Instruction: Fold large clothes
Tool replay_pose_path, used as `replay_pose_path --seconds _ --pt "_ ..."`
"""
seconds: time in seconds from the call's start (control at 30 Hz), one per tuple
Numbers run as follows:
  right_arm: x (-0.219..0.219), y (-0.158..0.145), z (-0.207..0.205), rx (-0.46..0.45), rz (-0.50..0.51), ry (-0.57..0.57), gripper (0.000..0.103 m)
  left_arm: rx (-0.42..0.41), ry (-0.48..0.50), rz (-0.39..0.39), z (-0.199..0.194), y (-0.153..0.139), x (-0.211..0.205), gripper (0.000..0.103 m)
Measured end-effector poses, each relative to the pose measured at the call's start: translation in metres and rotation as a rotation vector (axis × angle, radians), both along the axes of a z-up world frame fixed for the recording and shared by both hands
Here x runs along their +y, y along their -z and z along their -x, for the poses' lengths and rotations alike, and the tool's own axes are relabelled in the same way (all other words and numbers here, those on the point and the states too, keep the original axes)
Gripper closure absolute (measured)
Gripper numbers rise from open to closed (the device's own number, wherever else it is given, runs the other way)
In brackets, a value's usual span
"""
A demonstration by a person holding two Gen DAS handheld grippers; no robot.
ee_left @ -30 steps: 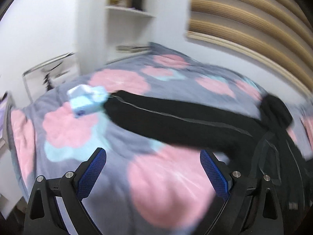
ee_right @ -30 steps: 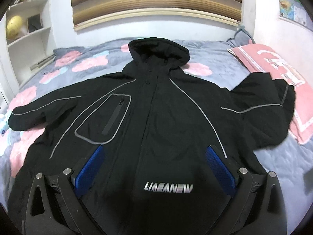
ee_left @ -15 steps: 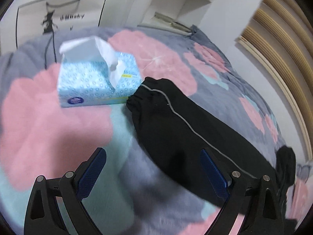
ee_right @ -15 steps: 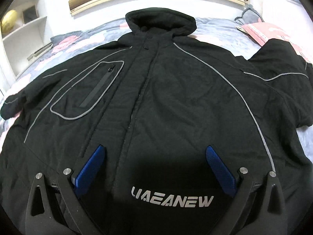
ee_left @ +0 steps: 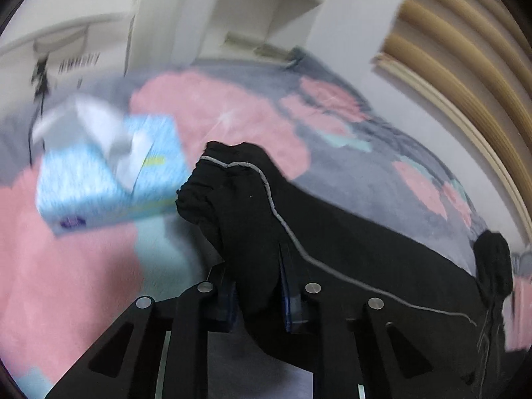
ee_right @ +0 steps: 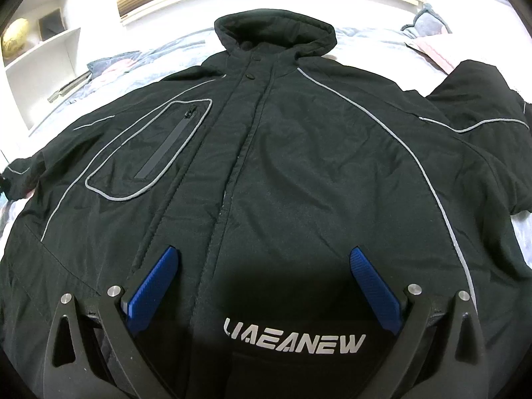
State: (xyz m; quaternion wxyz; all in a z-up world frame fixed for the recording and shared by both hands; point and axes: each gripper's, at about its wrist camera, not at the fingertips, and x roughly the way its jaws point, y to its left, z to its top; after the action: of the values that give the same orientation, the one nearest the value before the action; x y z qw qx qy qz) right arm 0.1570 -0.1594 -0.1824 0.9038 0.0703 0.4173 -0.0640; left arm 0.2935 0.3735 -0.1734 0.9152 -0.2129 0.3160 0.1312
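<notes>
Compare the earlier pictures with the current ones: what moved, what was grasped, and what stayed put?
The left claw swung in to the sleeve beside the tissue box; its jaws are closing, with the sleeve bunched between them. The right claw sank closer to the jacket, open. The jacket's body stayed spread flat on the bed.

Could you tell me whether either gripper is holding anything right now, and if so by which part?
The left gripper is closing on the black jacket's sleeve, just behind the cuff. The right gripper hangs open above the jacket's front, holding nothing.
</notes>
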Motion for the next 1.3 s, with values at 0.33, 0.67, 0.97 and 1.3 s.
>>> replay_pose_path --seconds 0.33,0.67,0.97,1.3 --pt "-0.002 0.002 0.001 -0.012 -0.022 -0.012 0.000 -0.231 0.417 -0.192 0.021 -0.114 -0.169 0.086" --pt "-0.004 0.003 0.001 -0.020 -0.053 -0.018 0.000 -0.052 0.909 -0.256 0.009 -0.051 -0.393 0.086" --pt "-0.003 0.003 0.001 -0.010 -0.054 -0.018 0.000 0.149 1.027 -0.186 0.010 0.012 -0.426 0.042" --pt "0.029 -0.054 -0.023 0.042 -0.081 -0.127 0.000 -0.055 1.062 -0.107 0.059 -0.072 -0.368 0.034"
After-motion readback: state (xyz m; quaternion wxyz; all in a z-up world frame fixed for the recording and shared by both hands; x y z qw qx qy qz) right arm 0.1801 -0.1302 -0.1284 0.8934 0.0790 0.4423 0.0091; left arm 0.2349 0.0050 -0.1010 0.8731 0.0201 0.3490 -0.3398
